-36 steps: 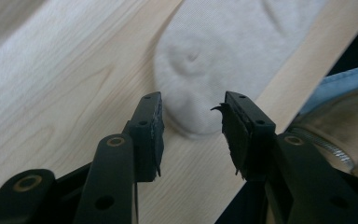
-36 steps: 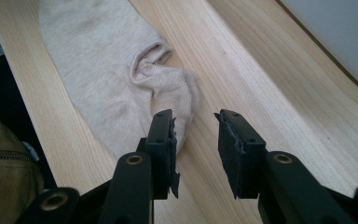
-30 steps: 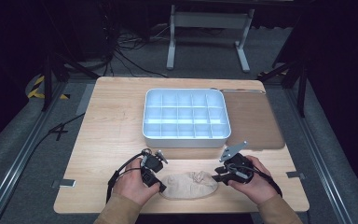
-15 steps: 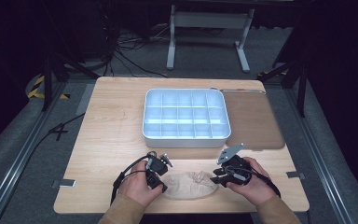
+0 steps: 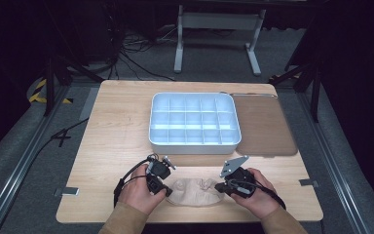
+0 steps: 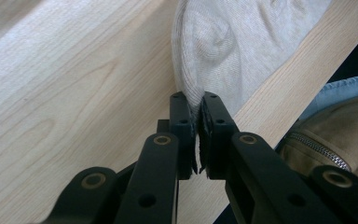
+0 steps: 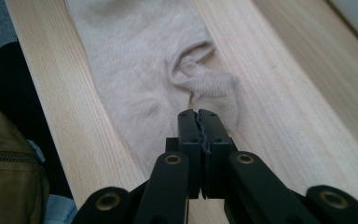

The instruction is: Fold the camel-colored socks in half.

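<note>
Both ends are pinched now. The left gripper (image 6: pixel 196 105) has its jaws clamped on the edge of the small beige knitted sock (image 5: pixel 195 191), and the right gripper (image 7: pixel 198 119) has just finished closing, its jaws nipping the fabric at the sock's other end. The sock lies flat along the near edge of the pale wooden table (image 5: pixel 121 122), stretched between the two hands. So the grasp looks done; what is left, by the look of it, is lifting the sock and folding it or carrying it toward the white plastic compartment tray (image 5: pixel 194 142), whose cells appear empty. Room is tight on one side: the sock sits just beside the table's near edge, with the person's sleeves right behind it. Ahead there is a bare strip of wood before the tray wall, and a brown mat (image 5: pixel 265 126) lies to the tray's right.
</note>
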Available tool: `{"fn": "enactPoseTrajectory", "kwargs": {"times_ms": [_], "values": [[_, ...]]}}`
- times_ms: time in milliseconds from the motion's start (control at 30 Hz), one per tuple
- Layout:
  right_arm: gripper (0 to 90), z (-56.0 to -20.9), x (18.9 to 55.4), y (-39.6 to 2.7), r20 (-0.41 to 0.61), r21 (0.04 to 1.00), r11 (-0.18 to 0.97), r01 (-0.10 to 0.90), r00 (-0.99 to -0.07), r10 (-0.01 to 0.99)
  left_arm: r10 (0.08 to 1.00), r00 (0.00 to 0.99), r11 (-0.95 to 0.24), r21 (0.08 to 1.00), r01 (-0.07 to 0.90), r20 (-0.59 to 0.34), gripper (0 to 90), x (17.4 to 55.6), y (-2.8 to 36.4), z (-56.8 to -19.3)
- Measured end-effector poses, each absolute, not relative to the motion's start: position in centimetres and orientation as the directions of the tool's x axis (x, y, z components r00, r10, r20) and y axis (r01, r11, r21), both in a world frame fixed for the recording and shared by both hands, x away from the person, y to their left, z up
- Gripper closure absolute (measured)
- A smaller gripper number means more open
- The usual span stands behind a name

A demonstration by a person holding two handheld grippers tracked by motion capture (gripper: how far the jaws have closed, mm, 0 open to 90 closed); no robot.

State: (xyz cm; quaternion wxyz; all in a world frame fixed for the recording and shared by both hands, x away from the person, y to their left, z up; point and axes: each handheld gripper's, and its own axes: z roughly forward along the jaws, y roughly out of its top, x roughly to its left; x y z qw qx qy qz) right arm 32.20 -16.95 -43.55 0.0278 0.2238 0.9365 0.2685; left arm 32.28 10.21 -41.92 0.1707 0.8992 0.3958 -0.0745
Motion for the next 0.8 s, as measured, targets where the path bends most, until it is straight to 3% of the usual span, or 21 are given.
{"fn": "enactPoseTrajectory", "kwargs": {"times_ms": [800], "values": [[90.0,-45.3,32.2,-16.4,0.059,0.507,0.757,0.411,-0.893,0.445,0.659,0.695,-0.634,0.283,0.719,-0.287,84.3,32.4,9.8,-40.8]]}}
